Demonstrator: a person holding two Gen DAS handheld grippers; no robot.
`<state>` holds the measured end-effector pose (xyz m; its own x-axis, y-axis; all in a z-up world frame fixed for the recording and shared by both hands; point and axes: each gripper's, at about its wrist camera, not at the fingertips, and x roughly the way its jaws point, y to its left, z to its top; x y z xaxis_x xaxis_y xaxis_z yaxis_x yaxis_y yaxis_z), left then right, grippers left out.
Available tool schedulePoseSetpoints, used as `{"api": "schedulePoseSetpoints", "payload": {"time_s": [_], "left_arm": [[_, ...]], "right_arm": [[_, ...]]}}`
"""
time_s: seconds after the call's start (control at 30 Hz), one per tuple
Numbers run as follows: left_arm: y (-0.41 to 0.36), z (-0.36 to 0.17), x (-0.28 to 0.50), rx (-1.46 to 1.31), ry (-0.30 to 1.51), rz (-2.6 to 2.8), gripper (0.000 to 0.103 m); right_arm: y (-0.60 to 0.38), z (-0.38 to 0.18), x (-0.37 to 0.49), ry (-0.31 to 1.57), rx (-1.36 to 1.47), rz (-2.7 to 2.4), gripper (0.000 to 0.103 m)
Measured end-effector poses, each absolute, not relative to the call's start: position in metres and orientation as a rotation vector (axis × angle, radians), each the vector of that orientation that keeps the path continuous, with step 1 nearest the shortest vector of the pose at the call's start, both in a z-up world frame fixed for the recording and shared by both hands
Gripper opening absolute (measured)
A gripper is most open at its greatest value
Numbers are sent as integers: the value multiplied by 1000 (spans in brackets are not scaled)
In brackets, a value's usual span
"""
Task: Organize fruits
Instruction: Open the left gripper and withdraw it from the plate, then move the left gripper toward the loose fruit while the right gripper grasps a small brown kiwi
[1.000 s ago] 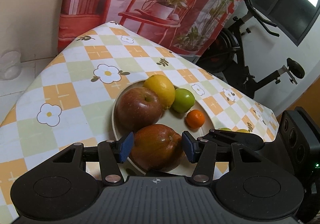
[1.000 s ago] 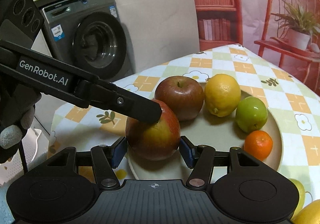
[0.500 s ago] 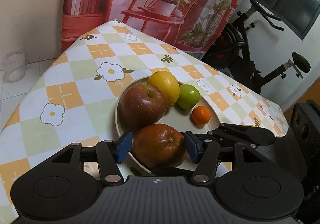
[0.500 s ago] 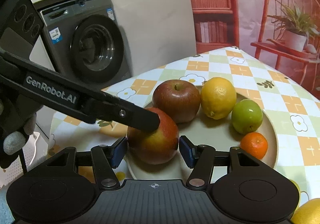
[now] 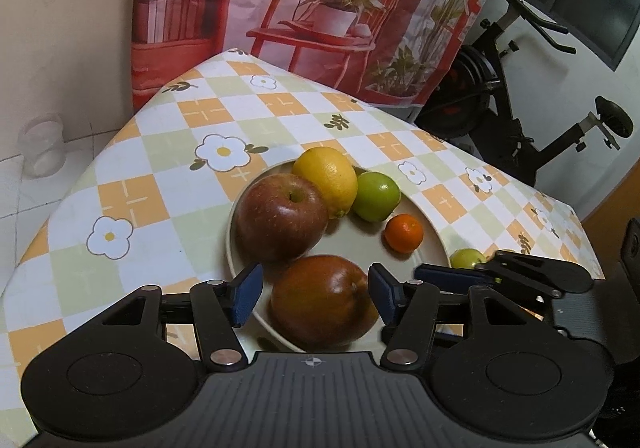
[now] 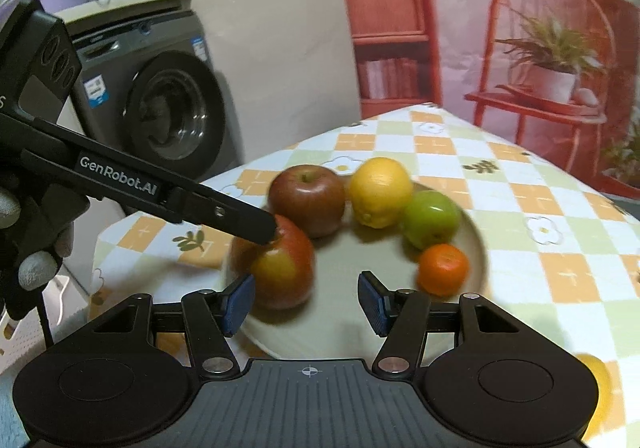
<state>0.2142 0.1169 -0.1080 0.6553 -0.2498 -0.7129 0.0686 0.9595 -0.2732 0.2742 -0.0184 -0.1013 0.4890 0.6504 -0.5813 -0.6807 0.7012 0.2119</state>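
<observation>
Warm, dim indoor light — the plate [image 6: 476, 244] smeared by motion blur in the right view, fisheye bending the edges.

Behind the table [image 5: 168, 151] hangs a printed backdrop [image 5: 340, 7] of a red chair; an exercise bike [image 5: 520, 95] stands right of it, a washing machine [image 6: 160, 103] left.

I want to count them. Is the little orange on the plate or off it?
On it. The little orange sits inside the plate's rim, beside the green fruit.
</observation>
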Motion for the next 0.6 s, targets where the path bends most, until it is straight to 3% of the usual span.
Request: {"api": "schedulePoseSetpoints", "payload": {"time_s": [0.33,0.6], "left_arm": [[72,-95,212,-147,793,-189,62],[17,-92,200,-47,723,-207,73]], "right_arm": [[-101,-93,251,590,4,657,54],[-175,-102,228,560,96,471,54]]}}
